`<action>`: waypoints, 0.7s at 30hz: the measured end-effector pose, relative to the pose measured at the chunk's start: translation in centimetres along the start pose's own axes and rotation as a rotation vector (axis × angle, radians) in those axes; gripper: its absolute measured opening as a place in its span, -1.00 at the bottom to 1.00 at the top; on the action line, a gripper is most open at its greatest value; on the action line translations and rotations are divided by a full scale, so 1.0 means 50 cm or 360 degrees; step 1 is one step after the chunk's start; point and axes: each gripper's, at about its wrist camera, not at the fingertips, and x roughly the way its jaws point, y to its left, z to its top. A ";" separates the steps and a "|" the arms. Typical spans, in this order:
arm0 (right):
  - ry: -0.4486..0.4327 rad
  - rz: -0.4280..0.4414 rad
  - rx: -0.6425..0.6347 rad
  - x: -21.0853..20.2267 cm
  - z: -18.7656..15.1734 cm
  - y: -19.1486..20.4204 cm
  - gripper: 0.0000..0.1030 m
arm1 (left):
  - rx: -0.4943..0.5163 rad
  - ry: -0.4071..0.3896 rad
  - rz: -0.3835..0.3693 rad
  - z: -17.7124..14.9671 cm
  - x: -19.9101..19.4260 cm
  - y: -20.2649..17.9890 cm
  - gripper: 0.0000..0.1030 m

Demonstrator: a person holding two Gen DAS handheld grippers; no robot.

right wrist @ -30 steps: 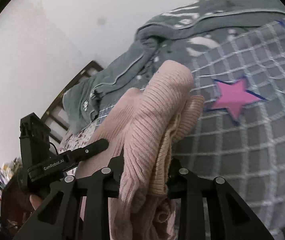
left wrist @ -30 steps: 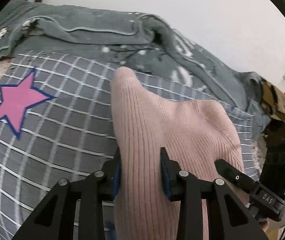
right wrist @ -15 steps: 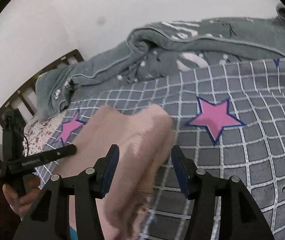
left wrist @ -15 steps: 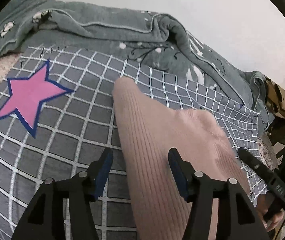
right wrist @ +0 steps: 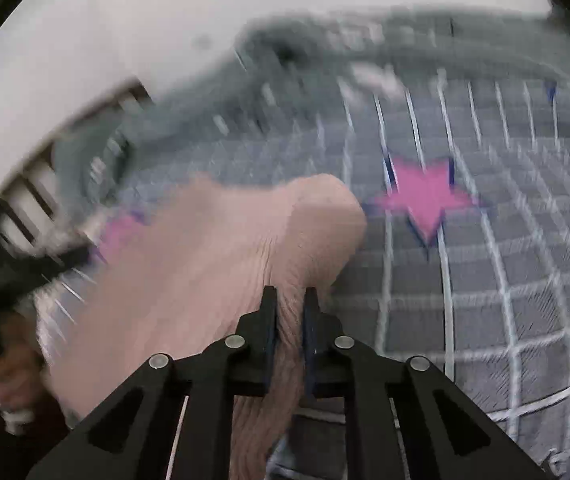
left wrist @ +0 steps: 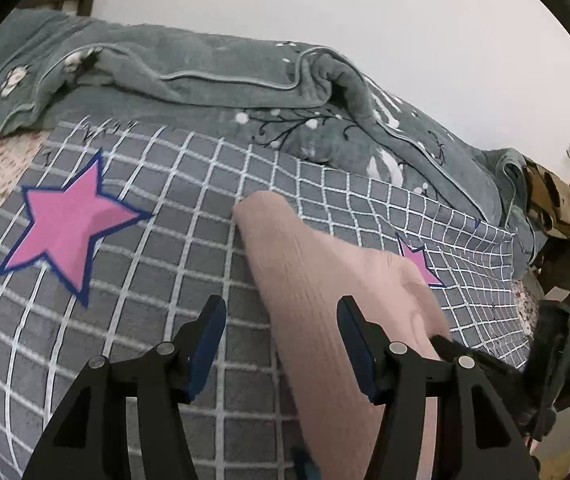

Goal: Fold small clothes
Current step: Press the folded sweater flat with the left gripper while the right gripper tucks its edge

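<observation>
Pink ribbed knit garment (left wrist: 325, 300) lies folded, elongated.

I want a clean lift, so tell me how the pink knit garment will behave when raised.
The pink knit garment probably flops: it bunches into ridges where the right tongs pinch it. Its ribbed surface likely grips the pads, not slips. The part lying between the open left tongs would probably trail and drag on the checked blanket.

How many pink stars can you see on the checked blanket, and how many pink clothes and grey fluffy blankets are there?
From the left wrist view:
Pink stars: 2, a big star and a small star partly hidden behind the garment
Pink knitted garment: 1
Grey fluffy blanket: 1
Checked blanket: 1
Total: 5
</observation>
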 end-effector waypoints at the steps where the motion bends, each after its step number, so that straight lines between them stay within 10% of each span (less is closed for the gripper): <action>1: -0.0024 -0.0010 -0.0043 -0.012 0.008 0.005 -0.60 | 0.0029 0.0001 -0.0003 0.010 0.009 -0.007 0.08; 11: -0.0099 0.0074 -0.0183 0.019 0.102 0.059 -0.45 | 0.0051 0.0141 -0.0268 0.102 0.132 -0.034 0.07; 21: 0.0044 -0.0060 -0.0058 0.114 0.082 0.003 -0.45 | 0.0066 0.0246 -0.0132 0.105 0.211 -0.004 0.02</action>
